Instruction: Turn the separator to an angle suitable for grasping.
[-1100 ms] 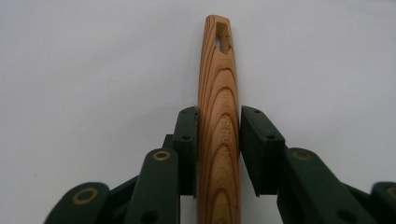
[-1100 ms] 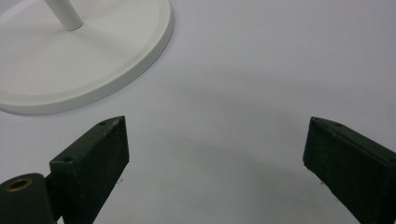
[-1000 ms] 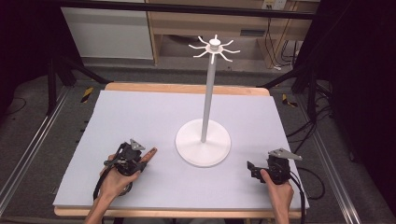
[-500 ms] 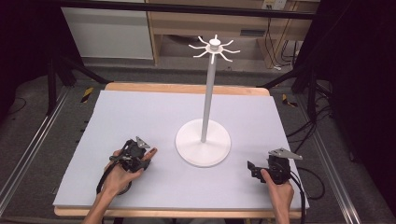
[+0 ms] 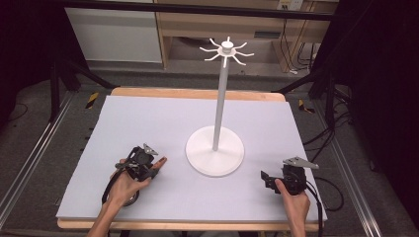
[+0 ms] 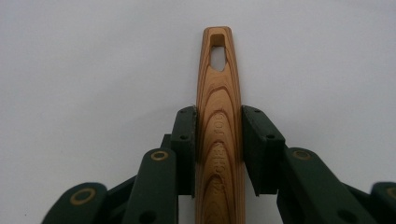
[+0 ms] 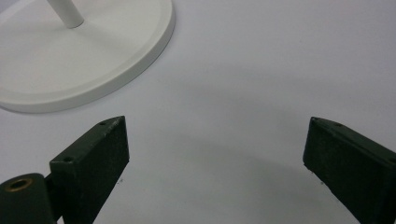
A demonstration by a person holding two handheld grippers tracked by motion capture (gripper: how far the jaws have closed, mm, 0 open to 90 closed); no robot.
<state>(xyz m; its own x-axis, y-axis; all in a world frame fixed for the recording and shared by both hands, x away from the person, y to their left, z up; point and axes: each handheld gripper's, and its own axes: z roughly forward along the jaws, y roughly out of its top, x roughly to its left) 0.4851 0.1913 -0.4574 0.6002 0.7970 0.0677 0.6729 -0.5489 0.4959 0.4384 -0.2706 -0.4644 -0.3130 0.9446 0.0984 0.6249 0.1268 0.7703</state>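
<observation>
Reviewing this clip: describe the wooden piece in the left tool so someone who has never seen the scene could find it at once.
On the pale table, left of the white stand's round base, sits the left tool, shut on a wooden handle. It is the one wood-grained thing here, narrow, with a slot-shaped hole near its tip.

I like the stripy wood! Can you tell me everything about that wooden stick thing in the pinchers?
It is a wooden handle, light brown with darker curved grain rings. It narrows toward a rounded end with a long hole through it, maybe for hanging. Faint letters are pressed into the wood, too blurred to read fully. The left hand-held gripper is shut on its two sides, holding it over the pale grey table. In the high view its tip points toward the white stand. Its other end is hidden.
</observation>
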